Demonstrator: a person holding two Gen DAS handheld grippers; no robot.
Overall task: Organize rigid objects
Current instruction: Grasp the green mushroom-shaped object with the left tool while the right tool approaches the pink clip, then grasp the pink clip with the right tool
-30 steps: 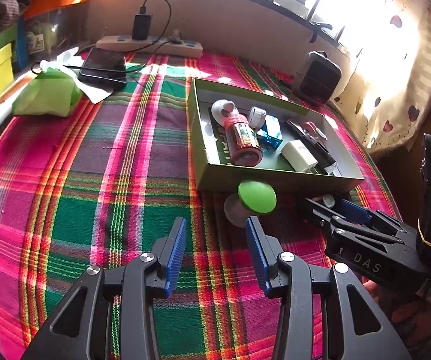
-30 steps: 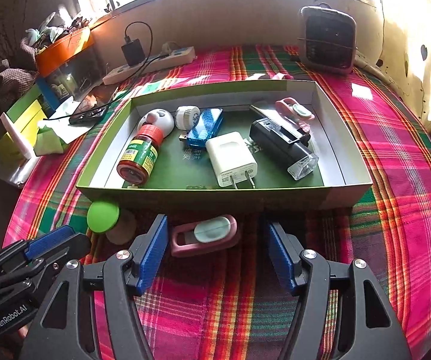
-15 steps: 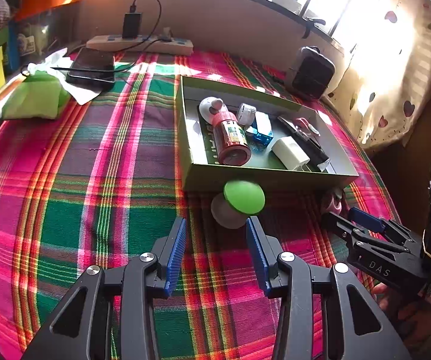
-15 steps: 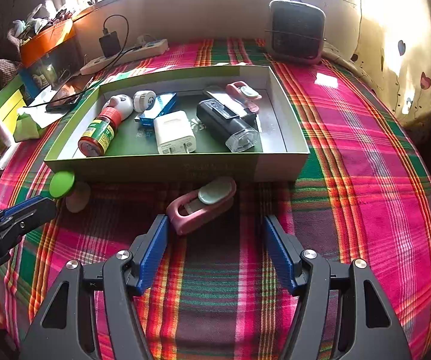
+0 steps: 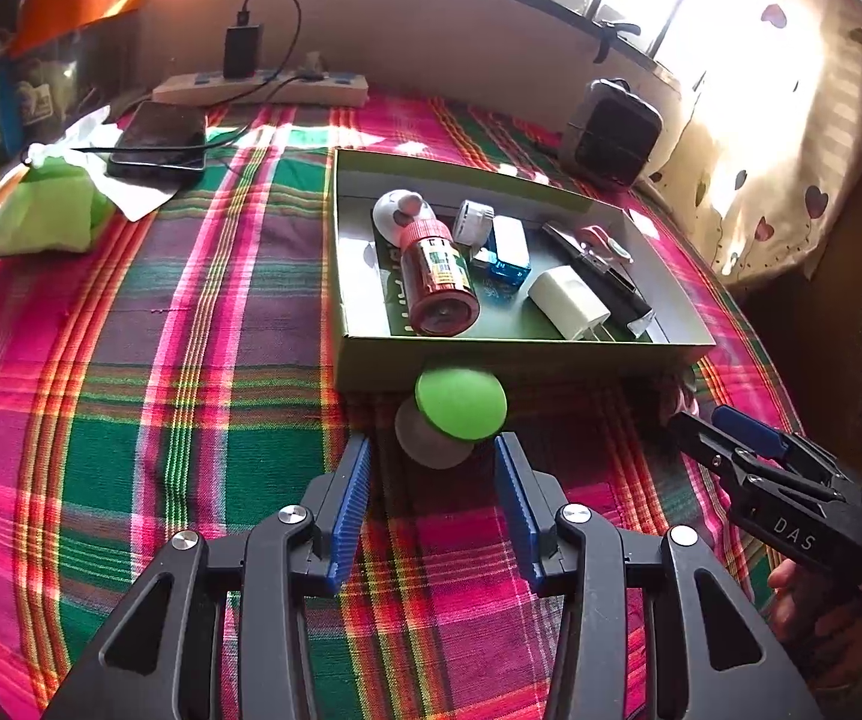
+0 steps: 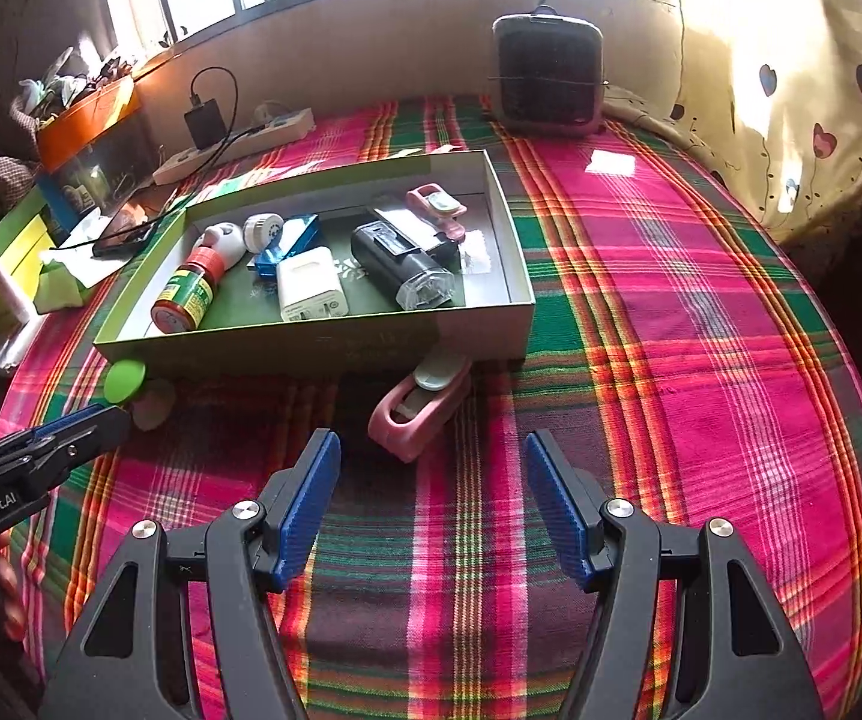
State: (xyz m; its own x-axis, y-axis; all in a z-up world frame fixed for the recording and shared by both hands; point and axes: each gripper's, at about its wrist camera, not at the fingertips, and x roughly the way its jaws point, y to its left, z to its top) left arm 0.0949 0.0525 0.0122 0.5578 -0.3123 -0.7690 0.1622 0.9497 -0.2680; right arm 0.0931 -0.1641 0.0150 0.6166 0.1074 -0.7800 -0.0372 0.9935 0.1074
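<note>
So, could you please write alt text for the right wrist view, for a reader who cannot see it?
The open right gripper points down at a pink device lying on a plaid cloth, just in front of a shallow green box that holds a red bottle, a white charger and other small items. The left gripper shows at the left edge, near a green-capped object.

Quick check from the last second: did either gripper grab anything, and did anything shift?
Nothing grabbed. The right gripper drew back from the pink item, jaws open. The left gripper opened slightly, short of the green-topped piece. Both pieces lie outside the box as before.
</note>
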